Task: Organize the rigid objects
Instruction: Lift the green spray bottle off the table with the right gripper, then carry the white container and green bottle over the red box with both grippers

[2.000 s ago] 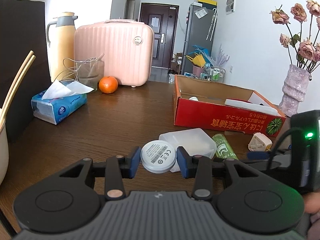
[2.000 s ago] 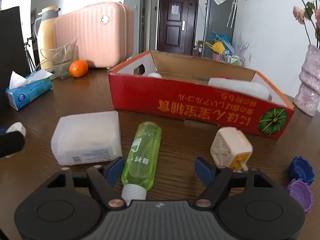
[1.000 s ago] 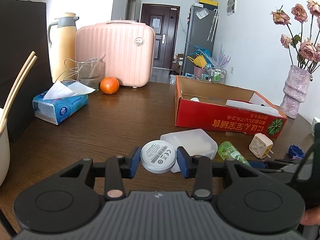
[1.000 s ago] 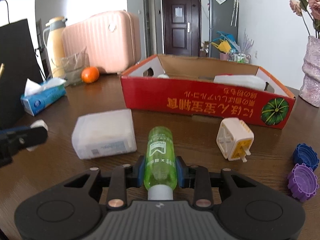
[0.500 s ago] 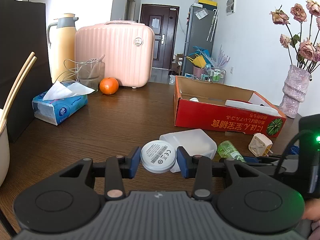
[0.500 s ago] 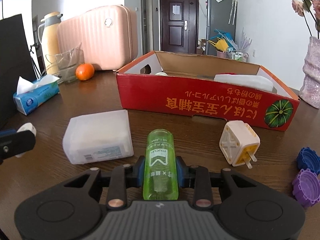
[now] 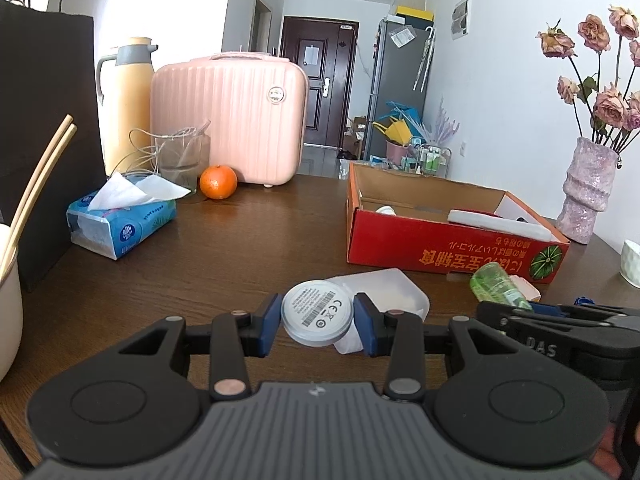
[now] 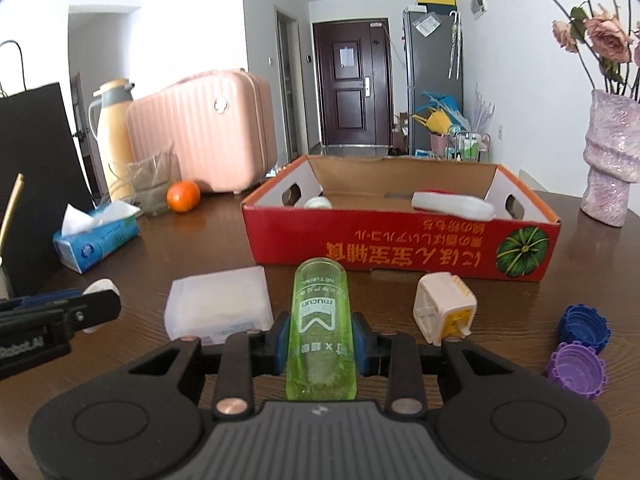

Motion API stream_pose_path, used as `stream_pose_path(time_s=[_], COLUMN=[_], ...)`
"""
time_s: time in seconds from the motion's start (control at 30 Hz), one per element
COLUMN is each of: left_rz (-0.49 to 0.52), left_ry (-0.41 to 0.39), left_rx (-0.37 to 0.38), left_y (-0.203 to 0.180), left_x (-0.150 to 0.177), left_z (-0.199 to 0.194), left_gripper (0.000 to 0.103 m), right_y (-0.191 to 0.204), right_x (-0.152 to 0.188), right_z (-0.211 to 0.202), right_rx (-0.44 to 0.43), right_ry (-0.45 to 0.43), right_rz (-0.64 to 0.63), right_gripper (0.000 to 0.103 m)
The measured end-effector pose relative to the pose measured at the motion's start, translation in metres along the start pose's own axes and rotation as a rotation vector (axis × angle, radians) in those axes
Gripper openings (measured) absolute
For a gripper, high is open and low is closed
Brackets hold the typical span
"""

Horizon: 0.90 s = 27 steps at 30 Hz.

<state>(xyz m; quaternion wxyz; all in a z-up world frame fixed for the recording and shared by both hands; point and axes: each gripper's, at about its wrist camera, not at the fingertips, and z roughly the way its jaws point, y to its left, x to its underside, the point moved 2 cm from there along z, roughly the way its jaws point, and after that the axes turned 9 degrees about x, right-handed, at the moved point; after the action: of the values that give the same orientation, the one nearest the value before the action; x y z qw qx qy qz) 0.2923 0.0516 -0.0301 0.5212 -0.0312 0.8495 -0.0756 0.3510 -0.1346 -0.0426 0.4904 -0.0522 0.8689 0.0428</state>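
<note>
My left gripper point(image 7: 318, 326) is shut on a round white disc point(image 7: 317, 314) with a barcode label, held above the table. My right gripper point(image 8: 320, 338) is shut on a green translucent bottle point(image 8: 320, 324) and holds it lifted, pointing at the red cardboard box point(image 8: 400, 246). The bottle point(image 7: 498, 282) and the right gripper also show at the right of the left wrist view. The box point(image 7: 452, 246) holds a white item and a small round one. On the table lie a frosted plastic case point(image 8: 218, 306), a white-yellow plug adapter point(image 8: 444, 312), a blue cap point(image 8: 584, 326) and a purple cap point(image 8: 576, 368).
A tissue pack point(image 7: 120, 222), an orange point(image 7: 218, 182), a glass point(image 7: 182, 160), a yellow thermos point(image 7: 128, 100) and a pink suitcase point(image 7: 228, 116) stand at the back left. A vase of dried roses point(image 7: 588, 192) stands at the right. A black bag and a white pot with chopsticks point(image 7: 36, 176) are at the left.
My right gripper closed on the green bottle and lifted it off the table, rising toward the box. My left gripper kept hold of the disc and barely moved.
</note>
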Motion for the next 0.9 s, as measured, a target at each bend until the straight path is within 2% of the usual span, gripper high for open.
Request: stream_pose_path(time_s=[0.5,0.9], left_rz=[0.042,0.055], left_ry=[-0.018,-0.011], left_rx=[0.028,0.073], left_y=[-0.035,-0.069], left_x=[-0.015,-0.038], left_z=[-0.001,0.022], left_gripper=[0.04,0.04], right_y=[-0.031,-0.061], right_x=[-0.011,-0.03], right_z=[-0.025,-0.021], right_rx=[0.015,0.05], right_ry=[-0.067,-0.099], right_rz=[0.018,0.05], right_gripper=[0.03,0.03])
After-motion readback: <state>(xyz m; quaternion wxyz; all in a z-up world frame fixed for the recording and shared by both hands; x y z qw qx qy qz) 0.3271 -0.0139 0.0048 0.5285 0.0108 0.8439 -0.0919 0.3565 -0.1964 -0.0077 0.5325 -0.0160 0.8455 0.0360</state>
